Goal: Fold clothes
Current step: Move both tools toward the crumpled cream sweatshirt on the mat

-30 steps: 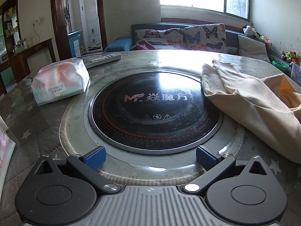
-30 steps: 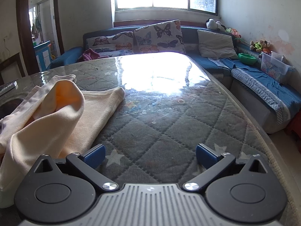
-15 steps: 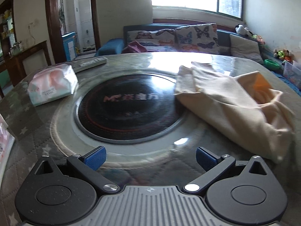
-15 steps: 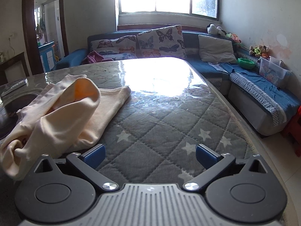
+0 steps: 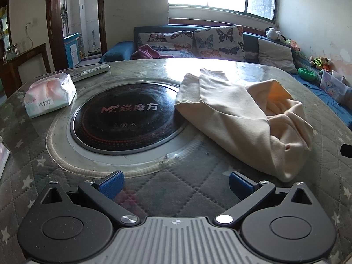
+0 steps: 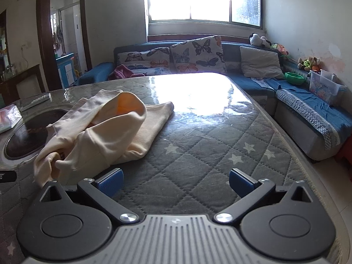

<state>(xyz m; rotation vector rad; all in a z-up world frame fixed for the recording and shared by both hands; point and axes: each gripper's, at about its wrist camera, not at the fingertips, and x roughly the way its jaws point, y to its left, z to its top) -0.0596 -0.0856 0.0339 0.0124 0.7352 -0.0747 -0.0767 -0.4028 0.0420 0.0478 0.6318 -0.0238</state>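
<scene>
A cream garment (image 5: 237, 114) lies crumpled on the quilted table, its far end over the rim of the black round cooktop (image 5: 123, 116). It also shows in the right wrist view (image 6: 103, 134), left of centre. My left gripper (image 5: 175, 184) is open and empty, above the table in front of the garment's near end. My right gripper (image 6: 175, 181) is open and empty, with its left finger close to the garment's near edge, apart from it.
A tissue pack (image 5: 49, 94) and a remote (image 5: 92, 71) lie at the far left. The table edge (image 6: 308, 160) drops off at the right toward a blue sofa (image 6: 297, 101) with cushions. A dark object (image 5: 346, 150) pokes in at the right edge.
Both grippers have pulled back and risen, so more of the table and the whole garment now show. The garment has not moved. Both jaws stay open.
</scene>
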